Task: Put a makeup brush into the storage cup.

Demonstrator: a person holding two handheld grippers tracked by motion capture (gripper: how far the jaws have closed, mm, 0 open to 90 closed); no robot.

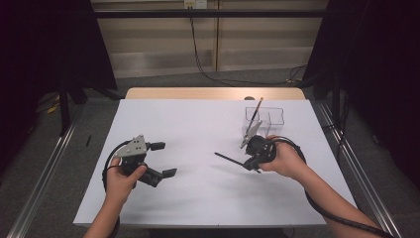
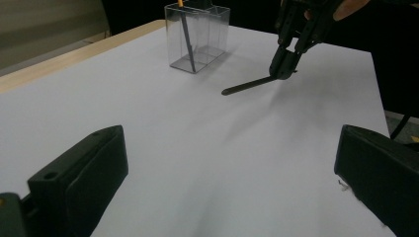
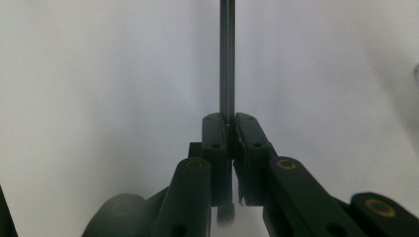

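High view. A desk covered in white is seen, with a wooden edge at its far side. The left tongs are held low over the near left part of the desk, jaws spread wide with nothing between them. The right tongs are held at the right, closed on one end of a thin dark pen, whose free end points left and slightly away, just above the desk surface. A clear plastic holder with two compartments is placed at the far right; a second pen is stood slanted in its left compartment.

Left gripper view. The two black jaws are seen far apart at the bottom corners, bare white desk between them. Farther off, the right tongs are shown pinching the dark pen, which is held nearly level and close to the surface. The clear holder is seen beyond it, the second pen leaning inside.

Right gripper view. The jaws are pressed together on the pen, which runs straight away from them over the white desk.
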